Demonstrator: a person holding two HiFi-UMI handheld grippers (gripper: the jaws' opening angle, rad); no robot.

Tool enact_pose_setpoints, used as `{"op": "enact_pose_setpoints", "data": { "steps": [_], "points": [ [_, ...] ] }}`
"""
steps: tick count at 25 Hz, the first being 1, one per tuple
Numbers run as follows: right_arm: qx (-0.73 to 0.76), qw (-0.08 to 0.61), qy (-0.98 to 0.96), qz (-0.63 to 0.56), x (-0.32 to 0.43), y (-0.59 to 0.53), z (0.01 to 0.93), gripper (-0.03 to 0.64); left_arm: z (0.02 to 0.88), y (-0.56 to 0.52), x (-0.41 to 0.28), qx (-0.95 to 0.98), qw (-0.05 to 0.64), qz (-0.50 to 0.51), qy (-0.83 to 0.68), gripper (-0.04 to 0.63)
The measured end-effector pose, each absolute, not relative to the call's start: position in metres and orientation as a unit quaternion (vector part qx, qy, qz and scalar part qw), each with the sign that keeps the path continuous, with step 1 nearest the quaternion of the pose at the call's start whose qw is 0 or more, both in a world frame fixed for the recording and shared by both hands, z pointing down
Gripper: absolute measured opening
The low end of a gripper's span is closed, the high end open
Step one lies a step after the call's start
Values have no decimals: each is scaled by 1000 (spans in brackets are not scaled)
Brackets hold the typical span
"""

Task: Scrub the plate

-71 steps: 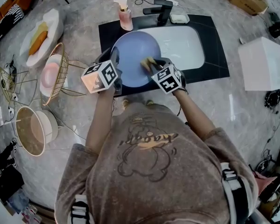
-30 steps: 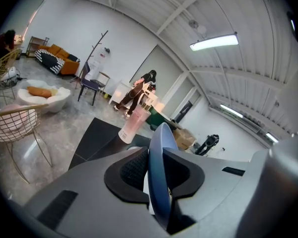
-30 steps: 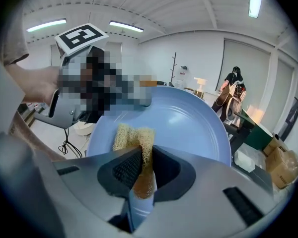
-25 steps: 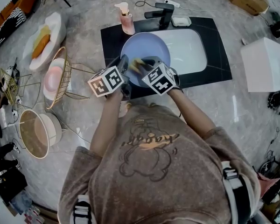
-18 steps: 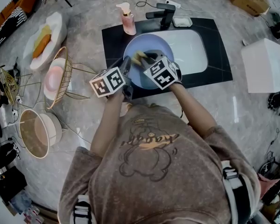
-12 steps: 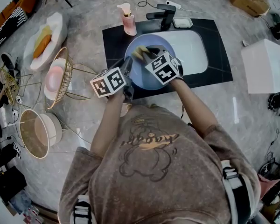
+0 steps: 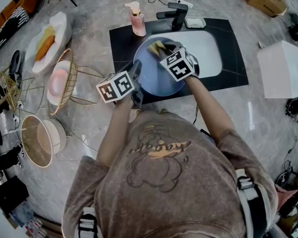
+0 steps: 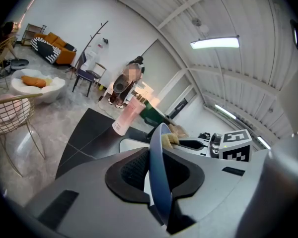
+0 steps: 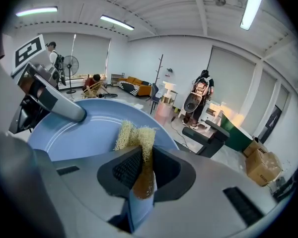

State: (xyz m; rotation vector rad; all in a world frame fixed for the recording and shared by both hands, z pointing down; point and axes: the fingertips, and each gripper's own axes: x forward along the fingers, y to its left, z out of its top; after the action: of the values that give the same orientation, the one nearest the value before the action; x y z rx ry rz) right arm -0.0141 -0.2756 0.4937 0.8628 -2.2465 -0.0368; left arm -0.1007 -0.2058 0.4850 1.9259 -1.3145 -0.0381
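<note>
1. Plate (image 7: 156,81) is hanging over the left end of the sink (image 7: 206,51). It is blue and tipped up rather than lying flat, and its near rim is reaching out past the sink's front-left corner.
2. We are clamping that near rim with the left gripper (image 7: 135,78). Its jaws are standing almost together, with the plate's edge pinched between the pads and showing edge-on in the left gripper view.
3. We are carrying a yellow scrub sponge (image 7: 155,46) in the right gripper (image 7: 163,49). The jaws are closing tightly on it, and its frayed end is sticking out past the tips.
4. We are working the sponge at the plate's far rim, the part nearest the back of the sink, where the faucet (image 7: 175,13) is standing. It seems to be touching the plate's face, though we cannot judge how hard it is pressing.
5. We are reading this as mid-scrub, with much of the face not yet covered from here.
6. We are judging that the next move calls for drawing the sponge across the face toward the sink's front edge. The left clamp should hold firm so the tilted plate is not twisting or sliding into the sink.
</note>
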Motion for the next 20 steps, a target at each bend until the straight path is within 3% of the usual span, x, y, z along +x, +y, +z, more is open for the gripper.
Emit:
{"op": "enact_pose_setpoints", "data": {
  "steps": [20],
  "points": [
    [357,399,-844,29,34,-264,537,52,491,-210,-124,739,411,-29,-532,60]
  ]
}}
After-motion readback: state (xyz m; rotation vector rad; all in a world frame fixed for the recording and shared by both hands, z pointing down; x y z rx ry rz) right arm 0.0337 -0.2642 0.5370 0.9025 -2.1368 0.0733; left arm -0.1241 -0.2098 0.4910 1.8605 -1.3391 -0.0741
